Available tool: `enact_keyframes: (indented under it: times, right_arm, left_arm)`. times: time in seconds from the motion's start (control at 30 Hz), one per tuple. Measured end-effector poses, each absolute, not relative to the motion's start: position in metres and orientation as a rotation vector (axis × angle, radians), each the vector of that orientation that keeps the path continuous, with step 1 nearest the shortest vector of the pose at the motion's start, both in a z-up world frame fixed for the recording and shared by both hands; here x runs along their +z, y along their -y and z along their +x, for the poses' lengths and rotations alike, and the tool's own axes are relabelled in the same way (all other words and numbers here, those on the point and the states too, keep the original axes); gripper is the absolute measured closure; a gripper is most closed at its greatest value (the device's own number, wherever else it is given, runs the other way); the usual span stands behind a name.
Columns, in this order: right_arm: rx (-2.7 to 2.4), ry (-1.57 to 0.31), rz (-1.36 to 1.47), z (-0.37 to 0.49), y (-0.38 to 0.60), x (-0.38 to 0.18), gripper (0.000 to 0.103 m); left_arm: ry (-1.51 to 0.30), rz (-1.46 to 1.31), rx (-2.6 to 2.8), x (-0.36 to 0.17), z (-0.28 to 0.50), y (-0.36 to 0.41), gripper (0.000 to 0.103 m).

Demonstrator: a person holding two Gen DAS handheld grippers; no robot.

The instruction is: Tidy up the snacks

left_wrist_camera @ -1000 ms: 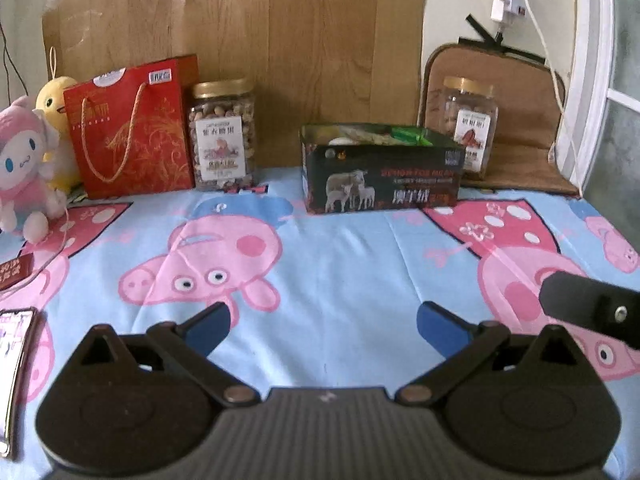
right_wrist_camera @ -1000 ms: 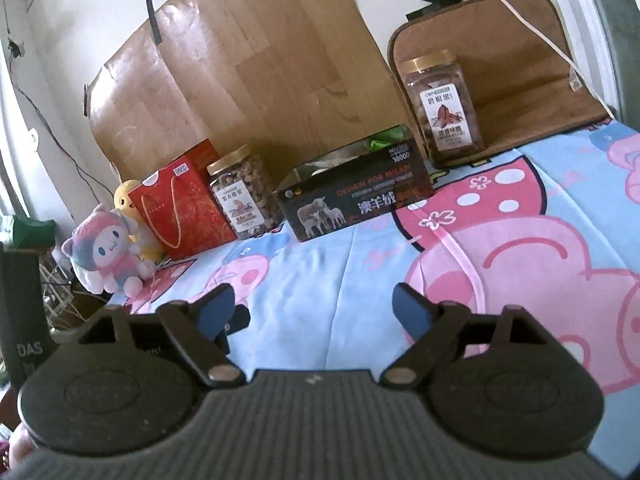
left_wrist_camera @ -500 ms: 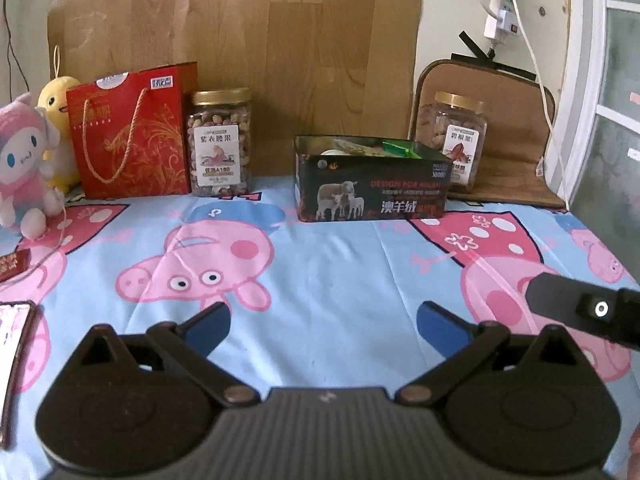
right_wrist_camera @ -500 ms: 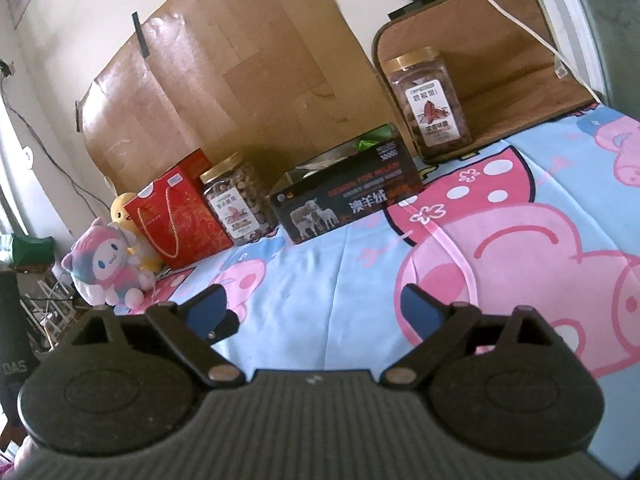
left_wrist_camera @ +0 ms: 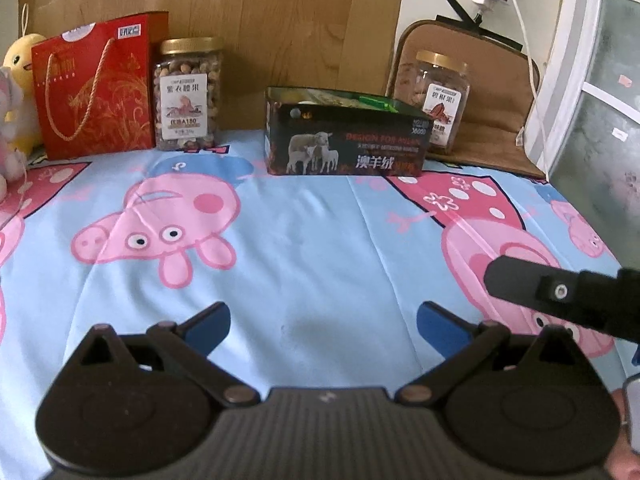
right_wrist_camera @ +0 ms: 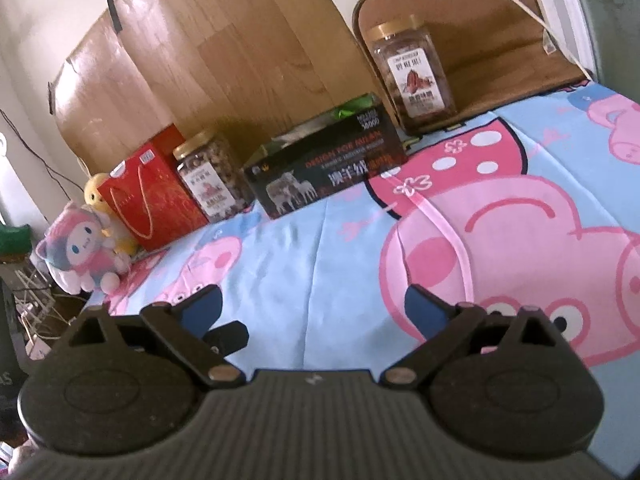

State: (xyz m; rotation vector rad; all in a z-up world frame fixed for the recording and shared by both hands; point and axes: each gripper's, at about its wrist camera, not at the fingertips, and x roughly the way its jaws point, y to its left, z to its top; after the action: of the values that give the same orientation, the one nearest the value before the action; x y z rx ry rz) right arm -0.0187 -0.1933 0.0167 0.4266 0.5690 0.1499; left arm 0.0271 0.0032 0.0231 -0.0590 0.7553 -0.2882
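The left gripper [left_wrist_camera: 322,326] sits low in the left wrist view, its blue-tipped fingers [left_wrist_camera: 208,326] spread wide with nothing between them, above a light-blue cartoon pig sheet [left_wrist_camera: 320,248] that covers the surface. The right gripper [right_wrist_camera: 312,306] is likewise held with its fingers [right_wrist_camera: 424,308] parted and empty over the same sheet [right_wrist_camera: 320,272]; one black finger of it juts in from the right edge of the left wrist view [left_wrist_camera: 560,292].

All the snacks stand in a row along the far edge, across the upper part of each frame. At upper centre is a dark open-topped box with sheep printed on it [left_wrist_camera: 346,140] [right_wrist_camera: 324,164], with packets showing inside, one of them green. To its left, well apart, stands a gold-lidded clear jar of nuts [left_wrist_camera: 187,94] [right_wrist_camera: 210,176], just beside a red gift bag with a gold cord handle [left_wrist_camera: 94,88] [right_wrist_camera: 154,196]. Further left are a yellow duck plush [left_wrist_camera: 18,80] [right_wrist_camera: 98,196] and a pink-and-white plush doll [right_wrist_camera: 78,256]. Behind the box's right end, a second gold-lidded jar of nuts [left_wrist_camera: 440,96] [right_wrist_camera: 412,76] stands upright on a brown cushion [left_wrist_camera: 492,96] [right_wrist_camera: 500,40]. A wood-grain board [left_wrist_camera: 260,20] [right_wrist_camera: 208,72] leans against the wall behind the row. Both grippers are well apart from every snack.
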Motion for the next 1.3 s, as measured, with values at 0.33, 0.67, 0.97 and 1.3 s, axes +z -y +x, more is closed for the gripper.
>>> enact_keyframes:
  times: [0.33, 0.67, 0.97, 1.3]
  right_arm:
    - [0.159, -0.587, 0.409, -0.018, 0.19, 0.026, 0.0]
    - [0.14, -0.6, 0.411, -0.023, 0.196, 0.033, 0.0]
    - [0.141, -0.61, 0.424, -0.023, 0.197, 0.032, 0.0]
    - [0.137, -0.613, 0.437, -0.022, 0.201, 0.03, 0.0]
  left_arm:
    - [-0.746, -0.041, -0.295, 0.032, 0.031, -0.005, 0.0]
    - [-0.792, -0.046, -0.372, 0.042, 0.027, 0.005, 0.0]
    - [-0.78, 0.029, -0.416, 0.048, 0.021, 0.018, 0.0]
    - [-0.726, 0.104, -0.409, 0.051, 0.015, 0.024, 0.0]
